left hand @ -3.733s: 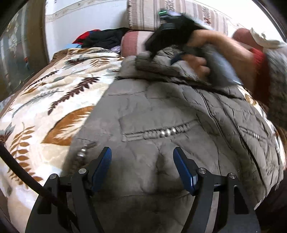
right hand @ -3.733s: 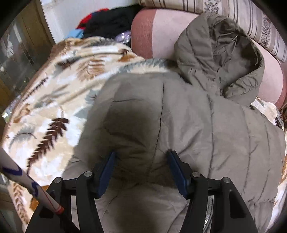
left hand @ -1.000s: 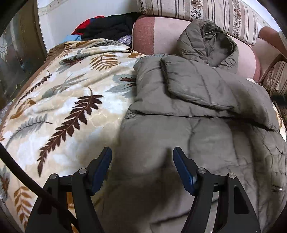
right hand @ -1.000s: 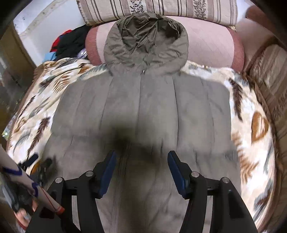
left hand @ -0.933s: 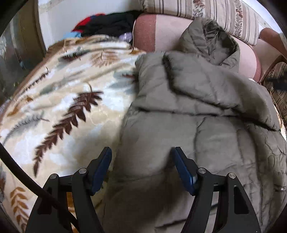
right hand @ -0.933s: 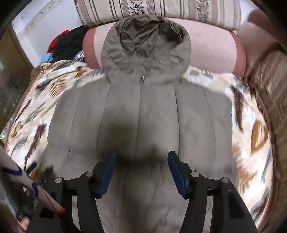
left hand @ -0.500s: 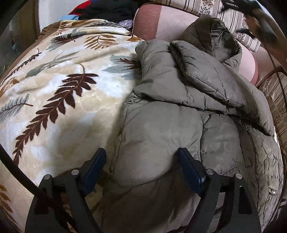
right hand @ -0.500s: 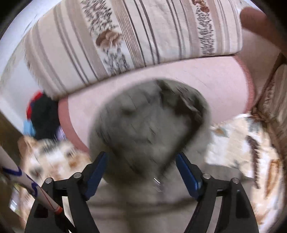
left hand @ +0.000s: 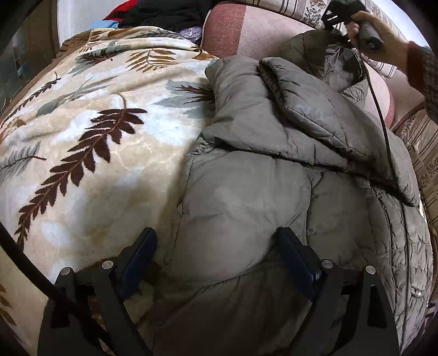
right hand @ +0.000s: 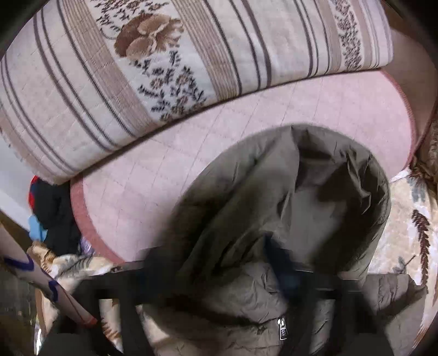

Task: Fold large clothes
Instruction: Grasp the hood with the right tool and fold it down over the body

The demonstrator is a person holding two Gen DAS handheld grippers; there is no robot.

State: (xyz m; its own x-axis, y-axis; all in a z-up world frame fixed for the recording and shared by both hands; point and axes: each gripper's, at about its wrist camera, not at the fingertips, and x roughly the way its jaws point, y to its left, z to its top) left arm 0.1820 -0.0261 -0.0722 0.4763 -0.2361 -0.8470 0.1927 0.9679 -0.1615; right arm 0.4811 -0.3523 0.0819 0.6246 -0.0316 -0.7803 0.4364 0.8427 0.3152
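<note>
One coat, one blanket, two cushions, two grippers, one clothes heap.

One olive padded coat (left hand: 246, 175) with one hood (right hand: 314, 186) and one zip pull (right hand: 282, 330) lies on one leaf-print blanket (left hand: 90, 137). Behind the coat are two cushions: one pink bolster (right hand: 191, 153) under the hood, one striped floral cushion (right hand: 164, 54) above it. Left of the bolster sits one heap of dark, red and blue clothes (left hand: 164, 13). Two grippers: left gripper (left hand: 219, 263) at the coat's near edge, right gripper (right hand: 271, 263) at the hood.

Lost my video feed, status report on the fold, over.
Left hand-held gripper open over jacket hem, jaws just widened. Right hand-held gripper just closed on hood. Sleeves folded in. Nothing in the way.
</note>
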